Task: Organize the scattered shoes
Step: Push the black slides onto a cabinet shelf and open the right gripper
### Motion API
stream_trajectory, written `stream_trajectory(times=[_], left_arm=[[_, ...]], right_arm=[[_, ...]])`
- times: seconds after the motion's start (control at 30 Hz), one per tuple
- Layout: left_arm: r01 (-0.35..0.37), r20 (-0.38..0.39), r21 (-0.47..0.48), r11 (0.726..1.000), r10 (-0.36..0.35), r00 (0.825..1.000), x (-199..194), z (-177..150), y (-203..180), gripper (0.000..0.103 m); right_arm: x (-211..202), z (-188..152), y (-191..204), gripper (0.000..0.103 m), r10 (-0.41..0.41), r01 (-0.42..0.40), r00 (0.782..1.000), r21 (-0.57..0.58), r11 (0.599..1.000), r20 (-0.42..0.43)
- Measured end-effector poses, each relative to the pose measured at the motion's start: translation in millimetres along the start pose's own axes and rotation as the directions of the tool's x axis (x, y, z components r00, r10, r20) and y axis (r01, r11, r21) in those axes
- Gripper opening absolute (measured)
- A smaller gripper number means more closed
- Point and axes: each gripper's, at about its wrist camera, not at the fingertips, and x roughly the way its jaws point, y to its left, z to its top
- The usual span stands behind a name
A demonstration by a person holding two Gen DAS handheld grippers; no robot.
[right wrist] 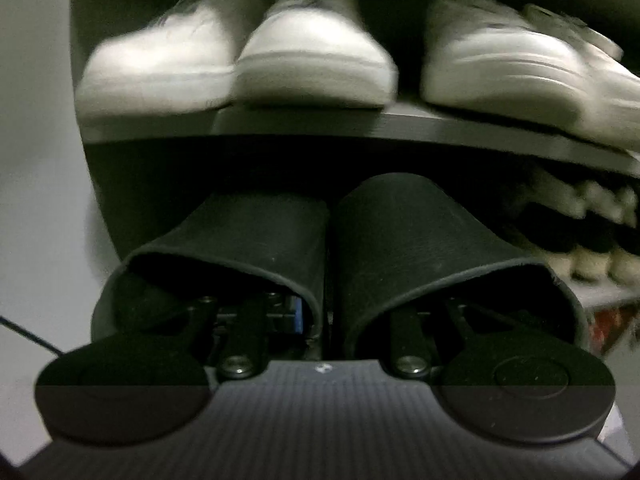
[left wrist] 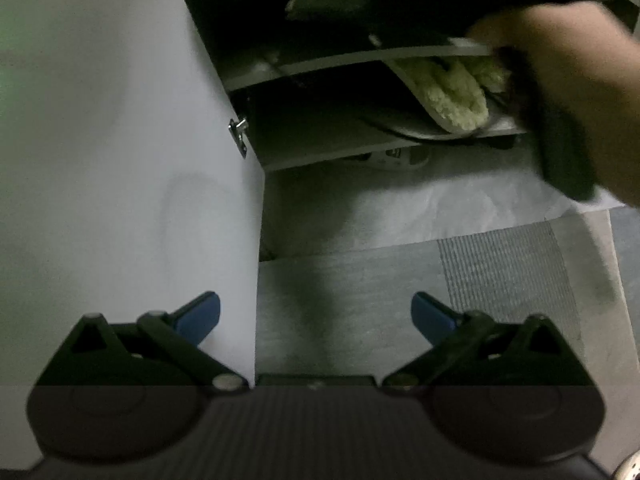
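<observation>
- The right hand-held gripper (right wrist: 320, 312) has its fingers pushed inside a pair of black rubber slide sandals (right wrist: 404, 236), one finger in each strap. They look spread outward to wedge both sandals at once, though the tips are hidden, so the grip itself cannot be confirmed.
- The sandals sit side by side, toes pointing into the dark lower bay of a grey shoe cabinet (right wrist: 360, 124), probably so they go in as a matched pair.
- On the shelf above stand white low-top sneakers (right wrist: 312, 48), toes outward, already lined up.
- To the right, fuzzy pale slippers (right wrist: 592, 236) occupy the same lower level.
- The left hand-held gripper (left wrist: 316, 312) hangs over the grey floor mat (left wrist: 360, 280) with its blue fingers wide apart, holding nothing, beside the white cabinet door (left wrist: 120, 160).
- In that view, a person's hand (left wrist: 568, 92) reaches toward the shelves.
</observation>
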Motion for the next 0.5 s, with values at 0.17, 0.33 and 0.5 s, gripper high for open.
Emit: stream_trajectory(times=[0.17,0.33,0.5], left_arm=[[0.000,-0.002,0.004,1.000,0.000,1.000,3.2,0.5,-1.3,0.103],[-0.001,0.019,0.030,1.000,0.000,1.000,4.4,8.9,-3.6,0.103],[-0.010,0.022,0.000,1.000,0.010,1.000,5.3,13.9,-1.6,0.103]], right_arm=[[41.4,2.8,6.4,0.026,-0.004,0.005,0.999,-0.037,0.999,0.039],[64.9,-16.9,24.2,0.031,-0.015,0.027,0.996,-0.138,0.990,0.091],[73.0,-27.7,35.8,0.048,0.009,0.013,0.994,-0.191,0.982,0.112]])
